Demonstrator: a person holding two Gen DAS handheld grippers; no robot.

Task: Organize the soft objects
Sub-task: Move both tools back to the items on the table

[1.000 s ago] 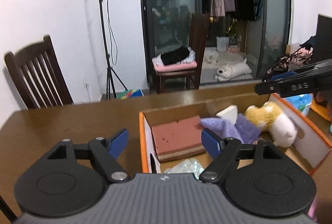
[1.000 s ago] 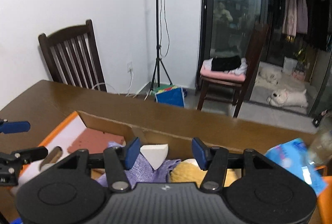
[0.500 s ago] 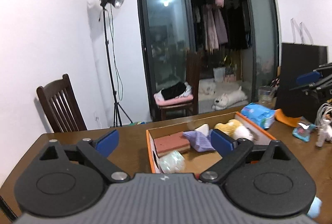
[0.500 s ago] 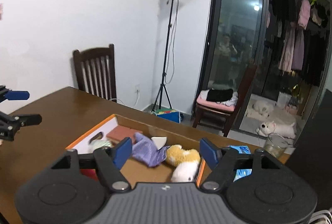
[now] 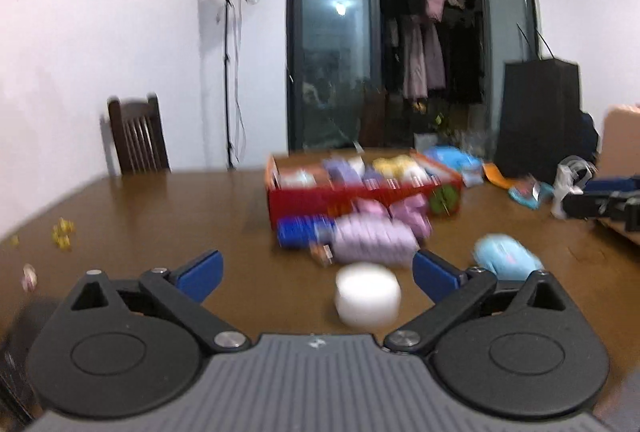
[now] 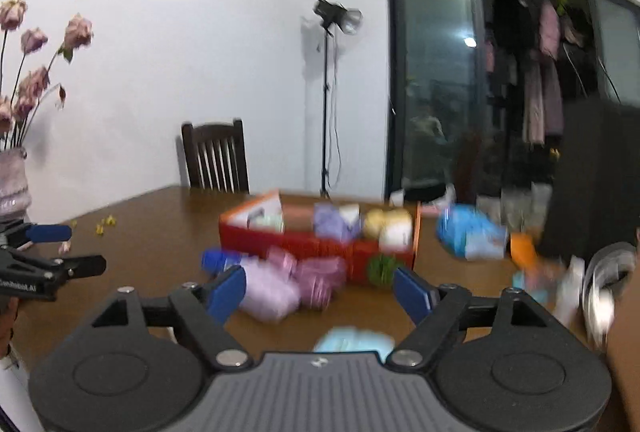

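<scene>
The left gripper hung over the brown table with its 2 blue-tipped fingers spread wide, holding nothing. A white roll lay between them; beyond sat lilac packets and the red box, blurred.

The left gripper and the right gripper both hover level, fingers spread wide, holding nothing.

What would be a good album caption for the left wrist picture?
Open left gripper hovering over a white round object, with lilac soft packs and a filled red box on the wooden table.
</scene>
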